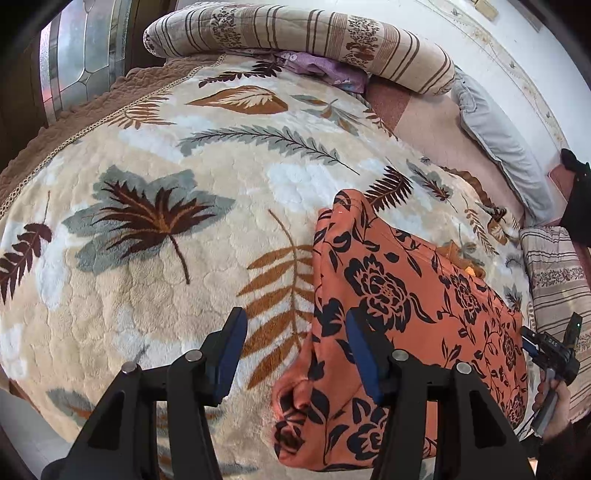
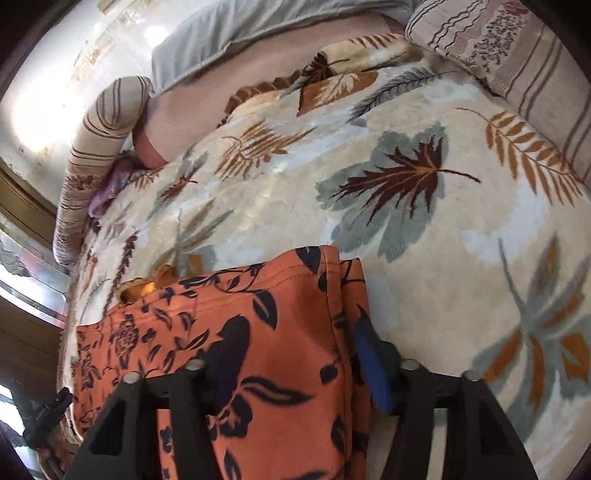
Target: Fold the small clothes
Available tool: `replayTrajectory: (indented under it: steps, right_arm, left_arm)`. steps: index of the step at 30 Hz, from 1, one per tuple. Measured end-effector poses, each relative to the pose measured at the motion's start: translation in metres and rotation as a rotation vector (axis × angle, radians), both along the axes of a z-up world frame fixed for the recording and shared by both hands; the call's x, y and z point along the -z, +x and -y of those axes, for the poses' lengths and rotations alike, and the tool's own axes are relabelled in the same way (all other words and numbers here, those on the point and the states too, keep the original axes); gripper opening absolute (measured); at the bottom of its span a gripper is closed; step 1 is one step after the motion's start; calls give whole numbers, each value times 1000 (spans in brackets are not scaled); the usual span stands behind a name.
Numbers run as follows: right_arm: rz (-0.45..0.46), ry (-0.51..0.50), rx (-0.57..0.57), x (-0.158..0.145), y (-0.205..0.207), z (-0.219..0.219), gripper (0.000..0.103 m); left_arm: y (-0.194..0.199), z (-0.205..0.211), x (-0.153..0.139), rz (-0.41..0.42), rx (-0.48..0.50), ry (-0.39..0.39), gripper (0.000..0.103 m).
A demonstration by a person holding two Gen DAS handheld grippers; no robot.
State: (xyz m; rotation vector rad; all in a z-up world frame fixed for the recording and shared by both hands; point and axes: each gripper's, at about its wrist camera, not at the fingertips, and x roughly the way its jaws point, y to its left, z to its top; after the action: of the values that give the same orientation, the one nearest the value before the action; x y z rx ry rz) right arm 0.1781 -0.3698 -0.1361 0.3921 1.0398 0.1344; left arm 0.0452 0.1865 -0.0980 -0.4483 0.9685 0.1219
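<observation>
The orange garment (image 1: 399, 295) with its black flower print lies folded on the leaf-patterned blanket (image 1: 155, 192) that covers the bed. In the left wrist view it sits toward the right and lower part of the blanket, one narrow end pointing away and a rumpled corner lying near the camera. A small bit of yellow-orange cloth (image 1: 456, 254) peeks out at its far edge.

The left claw (image 1: 295, 354) hangs over the garment's near left edge with its jaws spread. One blue-padded finger is above the bare blanket and the other above the printed cloth; nothing is pinched between them.

The right claw (image 2: 291, 369) sits low over the other side of the garment, where folded layers stack at the edge. Cloth lies between its jaws, which stand partly apart; the blurred right wrist view does not show whether the pads press on it. In the left wrist view the same claw appears at the far right edge, held in a hand (image 1: 554, 402).

A rolled striped quilt (image 1: 295, 33) borders the far side of the blanket, with purple fabric (image 1: 325, 70) tucked beneath it and a grey pillow (image 1: 495, 136) beside the wall.
</observation>
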Motion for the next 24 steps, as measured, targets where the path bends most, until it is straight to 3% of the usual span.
replayTrajectory:
  steps: [3, 4, 8, 14, 17, 24]
  right_arm:
    - [-53, -30, -37, 10, 7, -7, 8]
    - [-41, -45, -37, 6, 6, -7, 7]
    - [41, -121, -8, -19, -3, -4, 6]
    - [-20, -119, 48, 19, 11, 5, 6]
    - [-15, -99, 80, 18, 9, 9, 6]
    - [-18, -124, 89, 15, 5, 14, 5]
  left_arm:
    - [6, -3, 5, -3, -4, 1, 56]
    - [7, -4, 5, -4, -6, 2, 56]
    - [15, -2, -1, 25, 5, -3, 56]
    - [62, 22, 4, 20, 67, 49, 56]
    - [93, 31, 26, -75, 68, 165, 56]
    - [118, 28, 36, -103, 63, 188, 59]
